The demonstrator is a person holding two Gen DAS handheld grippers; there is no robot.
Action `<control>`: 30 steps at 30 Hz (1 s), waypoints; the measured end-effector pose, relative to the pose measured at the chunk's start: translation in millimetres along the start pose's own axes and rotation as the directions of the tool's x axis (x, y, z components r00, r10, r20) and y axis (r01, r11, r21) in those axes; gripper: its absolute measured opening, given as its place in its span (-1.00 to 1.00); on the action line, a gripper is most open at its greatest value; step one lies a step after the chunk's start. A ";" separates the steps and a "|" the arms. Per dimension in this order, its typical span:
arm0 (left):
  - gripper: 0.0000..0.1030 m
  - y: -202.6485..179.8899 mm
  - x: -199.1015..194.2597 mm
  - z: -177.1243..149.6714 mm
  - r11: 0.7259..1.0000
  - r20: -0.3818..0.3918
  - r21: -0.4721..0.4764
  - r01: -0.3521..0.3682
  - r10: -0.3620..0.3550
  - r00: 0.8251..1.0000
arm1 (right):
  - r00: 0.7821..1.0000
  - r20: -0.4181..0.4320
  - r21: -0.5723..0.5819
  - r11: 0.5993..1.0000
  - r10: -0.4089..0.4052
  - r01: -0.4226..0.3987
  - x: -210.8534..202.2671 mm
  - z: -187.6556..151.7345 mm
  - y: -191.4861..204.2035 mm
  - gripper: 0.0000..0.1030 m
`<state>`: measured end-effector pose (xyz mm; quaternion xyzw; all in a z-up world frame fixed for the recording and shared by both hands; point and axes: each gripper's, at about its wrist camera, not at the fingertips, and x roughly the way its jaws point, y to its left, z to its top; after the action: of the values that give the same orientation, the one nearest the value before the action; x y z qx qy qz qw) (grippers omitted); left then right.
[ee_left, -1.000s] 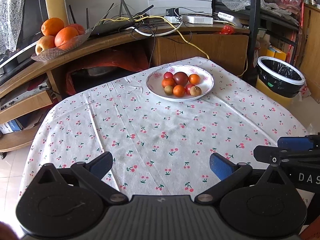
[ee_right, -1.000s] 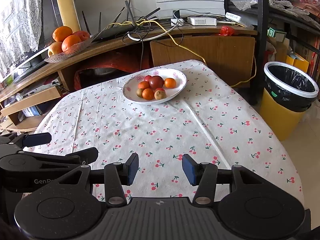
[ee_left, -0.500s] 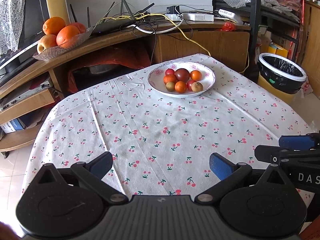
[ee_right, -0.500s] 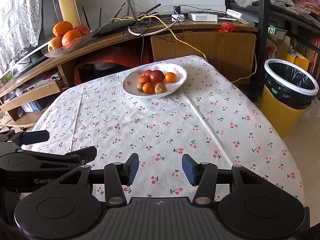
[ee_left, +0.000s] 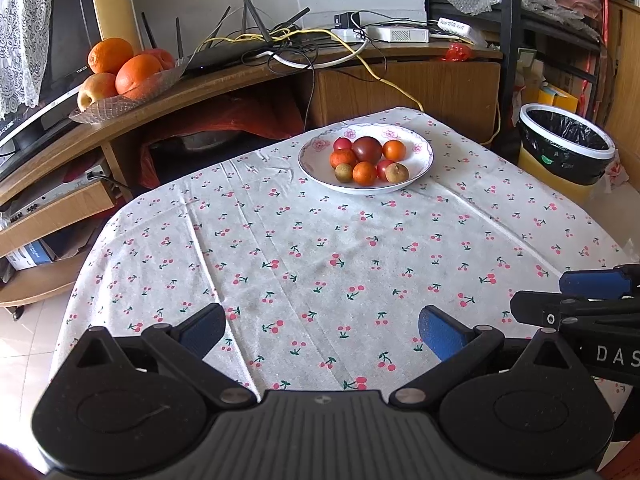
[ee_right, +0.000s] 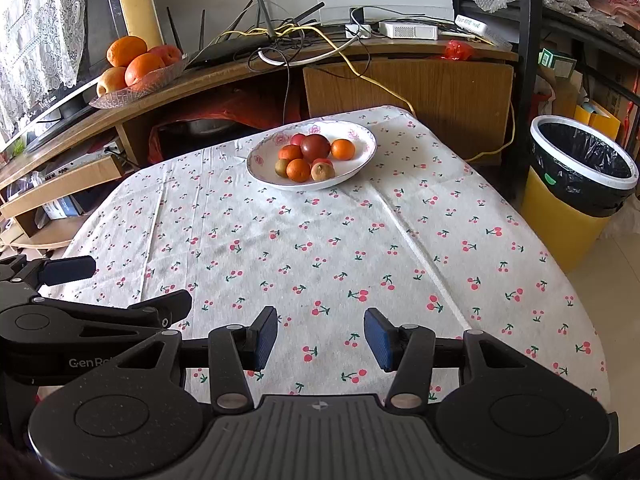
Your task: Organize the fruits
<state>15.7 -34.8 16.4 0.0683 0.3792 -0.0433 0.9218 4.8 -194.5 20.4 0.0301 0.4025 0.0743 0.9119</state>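
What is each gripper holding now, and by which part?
Nothing is held. The left gripper and right gripper are both open above the cherry-print tablecloth; the fruits lie in the white floral plate.

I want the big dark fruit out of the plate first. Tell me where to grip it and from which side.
Grip the dark red fruit across its widest part, coming from above with the right gripper, whose jaws are open. It is round and sits highest in the plate, with small fruits pressed around it, so a side approach would likely knock them. Fingers should probably drop front and back, where gaps look widest.
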 end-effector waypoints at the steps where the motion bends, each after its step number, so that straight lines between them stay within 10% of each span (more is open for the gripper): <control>1: 1.00 0.0 0.1 -0.1 1.000 0.000 0.000 0.000 0.000 1.000 | 1.000 0.000 0.000 1.000 0.000 0.000 -0.1 0.0 0.1 -0.13; 30: 1.00 1.7 -2.6 -2.2 1.000 0.004 0.002 -0.010 0.010 1.000 | 1.000 -0.005 -0.010 1.000 -0.001 0.001 -0.6 -3.9 4.1 -0.13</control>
<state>12.6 -32.7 16.9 0.0709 0.3768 -0.0392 0.9227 1.1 -190.5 18.7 0.0250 0.4043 0.0758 0.9111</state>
